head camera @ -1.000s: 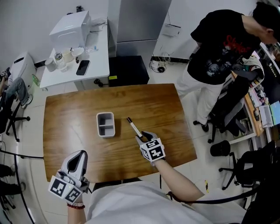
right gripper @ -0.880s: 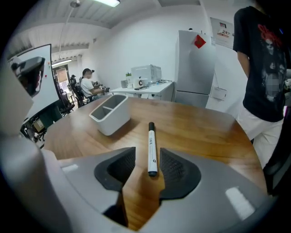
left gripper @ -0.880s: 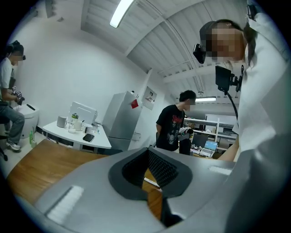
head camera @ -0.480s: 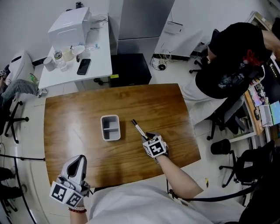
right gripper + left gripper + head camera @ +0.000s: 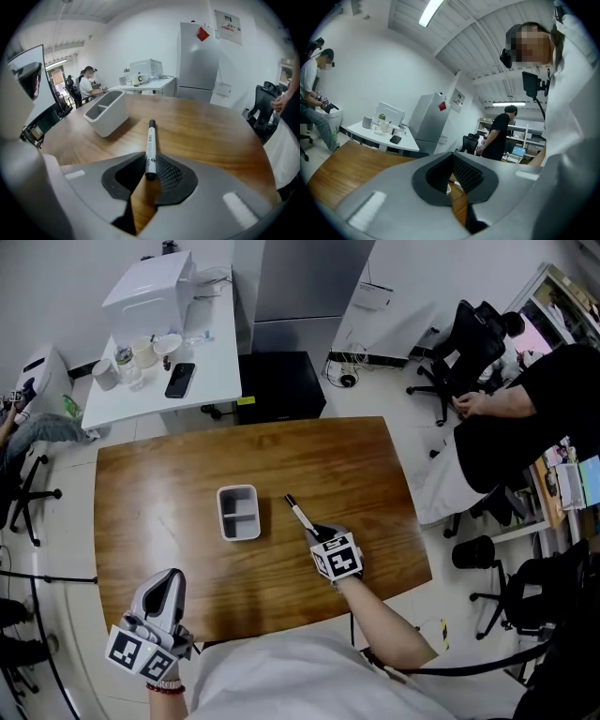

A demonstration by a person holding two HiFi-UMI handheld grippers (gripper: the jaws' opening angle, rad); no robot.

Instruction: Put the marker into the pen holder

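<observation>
A brown wooden table (image 5: 187, 474) stands on a pale floor in an office. Beyond it, far ahead of both grippers, are one white side table (image 5: 211, 371), one black cabinet (image 5: 279, 385) and one tall grey fridge (image 5: 305, 282). The side table carries a white appliance (image 5: 150, 292), a few cups and one dark phone (image 5: 178, 380). A person in black (image 5: 525, 418) sits well off to the right gripper's right.

On the wooden table are one marker (image 5: 299, 517) and one pen holder (image 5: 238, 513). The holder is a grey tray with two compartments, each showing its bare bottom, and it sits ahead and left of the right gripper (image 5: 317, 532).

The marker lies flat, pointing forward out of that gripper. The jaws are closing, and both pads look to touch the marker's near end.

The left gripper (image 5: 171, 576) hovers at the near edge, well apart from the holder, with its jaws together on nothing.
</observation>
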